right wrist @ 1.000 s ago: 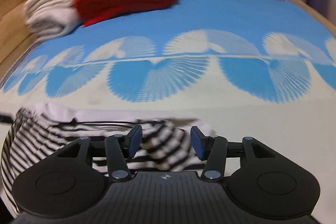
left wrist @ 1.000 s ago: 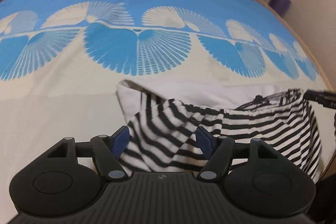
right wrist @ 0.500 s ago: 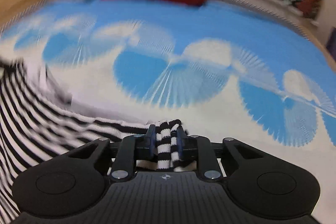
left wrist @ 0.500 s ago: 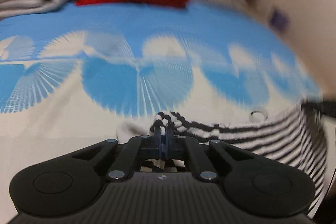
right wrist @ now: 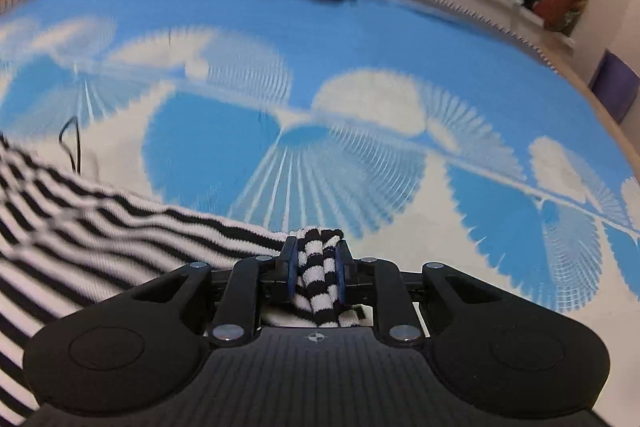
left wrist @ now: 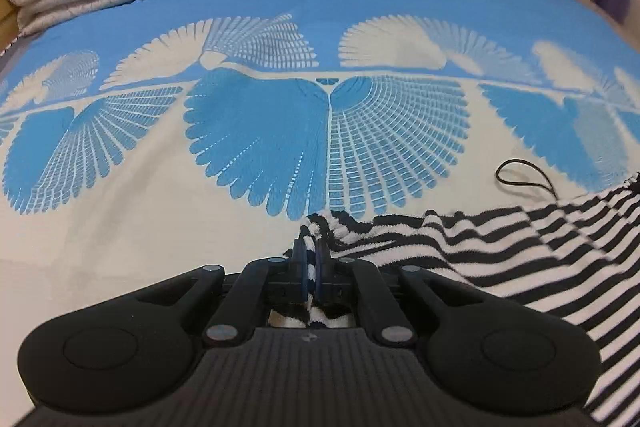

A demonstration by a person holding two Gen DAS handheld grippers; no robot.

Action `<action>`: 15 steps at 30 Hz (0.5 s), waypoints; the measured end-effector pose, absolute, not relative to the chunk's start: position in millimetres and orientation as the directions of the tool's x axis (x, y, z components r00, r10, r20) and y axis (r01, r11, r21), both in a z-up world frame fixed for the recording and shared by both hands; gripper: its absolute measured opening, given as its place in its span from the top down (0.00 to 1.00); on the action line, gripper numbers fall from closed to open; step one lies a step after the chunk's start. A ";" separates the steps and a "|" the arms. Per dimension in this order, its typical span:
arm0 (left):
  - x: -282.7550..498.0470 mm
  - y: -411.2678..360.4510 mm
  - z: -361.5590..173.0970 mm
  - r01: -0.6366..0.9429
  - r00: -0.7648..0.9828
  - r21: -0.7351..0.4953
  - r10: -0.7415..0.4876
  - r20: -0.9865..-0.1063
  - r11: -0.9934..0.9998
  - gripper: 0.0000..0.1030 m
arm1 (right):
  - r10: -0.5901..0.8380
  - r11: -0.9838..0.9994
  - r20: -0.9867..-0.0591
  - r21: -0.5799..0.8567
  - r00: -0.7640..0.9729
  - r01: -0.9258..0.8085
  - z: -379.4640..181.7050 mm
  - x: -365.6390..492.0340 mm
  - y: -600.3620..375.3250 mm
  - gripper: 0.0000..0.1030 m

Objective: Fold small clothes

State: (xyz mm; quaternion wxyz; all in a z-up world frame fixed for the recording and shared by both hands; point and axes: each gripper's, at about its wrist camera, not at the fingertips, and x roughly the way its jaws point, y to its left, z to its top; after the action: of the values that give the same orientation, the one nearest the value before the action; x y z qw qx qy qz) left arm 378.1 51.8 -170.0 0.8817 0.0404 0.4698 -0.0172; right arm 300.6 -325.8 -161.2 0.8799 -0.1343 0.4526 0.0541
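Above the blue-and-cream bedspread (left wrist: 168, 227), the left gripper (left wrist: 311, 269) is clenched on a bunched corner of the striped garment (left wrist: 500, 259), which stretches away to its right toward the other hand. At the far end, the right gripper (right wrist: 316, 263) pinches a thicker wad of the same cloth (right wrist: 100, 227), so the piece hangs spread between the two. By my reading the fold is only starting: both corners are gripped and lifted, but no crease is laid yet.

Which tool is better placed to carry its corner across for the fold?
Probably the right tool: it clamps a thicker bunch of the striped garment. The left tool pinches only a thin edge. Both are shut.
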 end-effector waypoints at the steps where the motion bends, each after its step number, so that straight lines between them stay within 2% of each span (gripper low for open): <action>1: 379.5 50.4 -172.2 0.067 0.564 0.065 0.016 -0.826 0.996 0.97 | -0.044 0.951 -0.802 -0.215 0.596 -0.220 -165.1 300.4 -322.0 0.77; 6: 378.6 46.4 -173.6 0.063 0.575 0.076 0.026 -0.818 0.995 0.95 | -0.083 0.955 -0.793 -0.237 0.603 -0.180 -166.7 307.9 -318.8 0.63; 8: 374.2 44.5 -170.5 0.089 0.581 0.098 0.028 -0.813 0.991 0.90 | -0.106 0.965 -0.793 -0.227 0.600 -0.128 -162.5 308.4 -326.3 0.45; 9: 369.2 43.8 -164.9 0.095 0.584 0.113 0.036 -0.811 0.989 0.78 | -0.103 0.974 -0.800 -0.201 0.591 -0.102 -159.1 307.8 -332.0 0.42; 10: 367.0 44.7 -161.0 0.098 0.579 0.118 0.040 -0.814 0.988 0.62 | -0.084 0.986 -0.812 -0.152 0.577 -0.070 -152.8 305.7 -340.4 0.41; 13: 355.5 61.0 -134.6 0.098 0.549 0.081 0.014 -0.835 0.992 0.53 | -0.018 1.000 -0.822 -0.005 0.569 0.024 -122.7 290.4 -368.6 0.41; 15: 347.9 77.2 -111.7 0.047 0.510 0.059 0.027 -0.860 0.997 0.53 | 0.020 0.995 -0.806 0.075 0.592 0.068 -94.6 274.6 -388.0 0.41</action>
State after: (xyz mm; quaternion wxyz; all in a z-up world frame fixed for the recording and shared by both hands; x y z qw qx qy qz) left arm 347.9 77.2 -111.7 0.8680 0.0374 0.4951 -0.0058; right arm 274.6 -388.0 -94.6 0.8909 0.0488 0.4514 -0.0134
